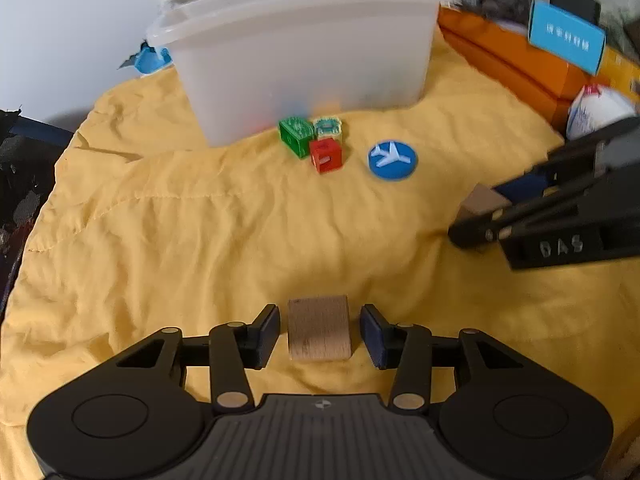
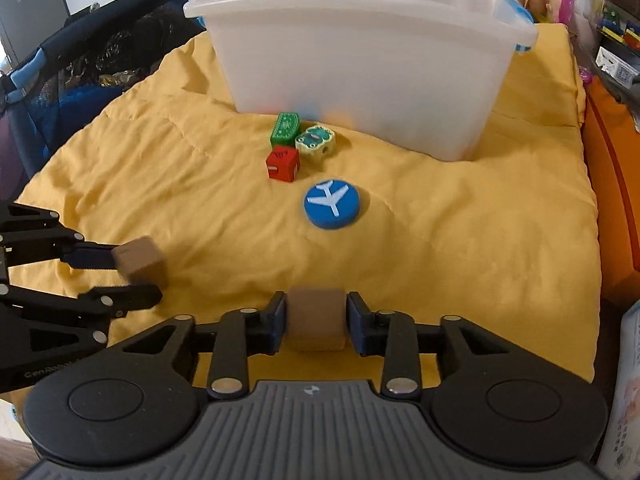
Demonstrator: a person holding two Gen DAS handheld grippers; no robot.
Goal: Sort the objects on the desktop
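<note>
A wooden block (image 1: 318, 328) lies on the yellow cloth (image 1: 180, 220) between the pads of my left gripper (image 1: 320, 334), with a gap on each side, so this gripper is open. My right gripper (image 2: 317, 322) is shut on a second wooden block (image 2: 316, 320); both pads touch it. Further off stand a green block (image 2: 285, 128), a cream and teal block (image 2: 316, 140), a red block (image 2: 283, 164) and a blue disc with a white plane (image 2: 331, 203). Behind them stands a translucent white bin (image 2: 360, 72).
The two grippers are side by side at the near edge of the cloth. Orange boxes (image 1: 512, 64) and a blue carton (image 1: 566, 38) line the right side. A dark padded frame (image 2: 80, 40) borders the left.
</note>
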